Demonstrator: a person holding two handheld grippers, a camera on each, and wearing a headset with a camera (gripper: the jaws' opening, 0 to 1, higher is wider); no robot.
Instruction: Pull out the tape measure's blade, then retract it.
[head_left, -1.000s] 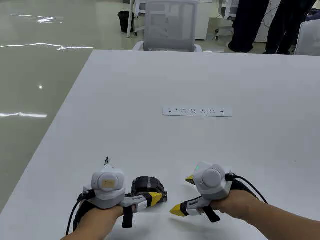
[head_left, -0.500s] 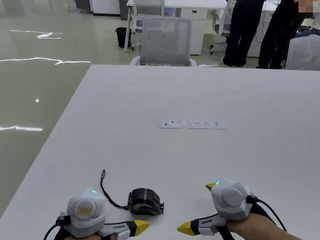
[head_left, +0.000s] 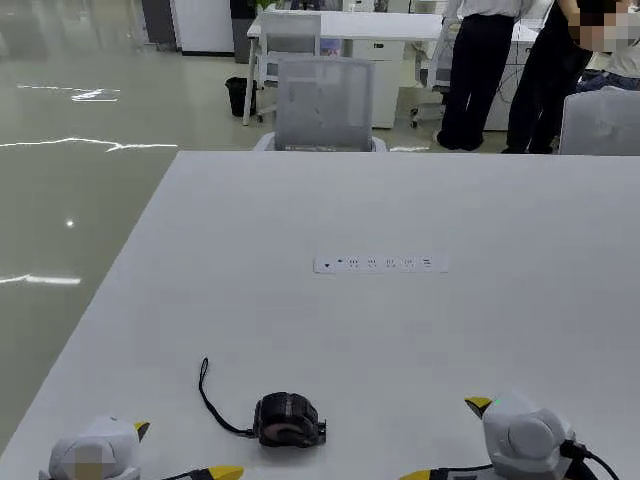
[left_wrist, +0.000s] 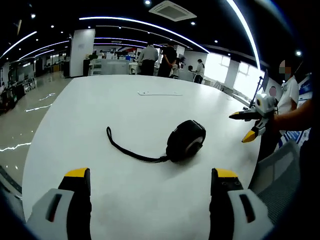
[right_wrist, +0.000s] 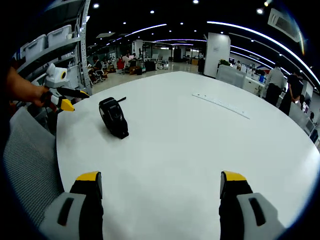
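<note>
Yellow-tipped jaws of the left tool (left_wrist: 151, 175) stand wide apart over the white desk (head_left: 400, 330), with nothing between them. In the head view this tool (head_left: 182, 452) sits at the lower left edge. Just ahead of it, nearer its right jaw, lies the tape measure (left_wrist: 186, 140), touched by neither tool. It has a rounded black case with a grey disc on its side face and rests flat on the desk. A thin black cord (left_wrist: 130, 150) runs from the case in a loose curve towards the left. From above, the tape measure (head_left: 290, 420) lies between the two tools. The right tool (right_wrist: 161, 176) is likewise spread open and empty, with the tape measure (right_wrist: 114, 117) well ahead, off towards its left jaw.
</note>
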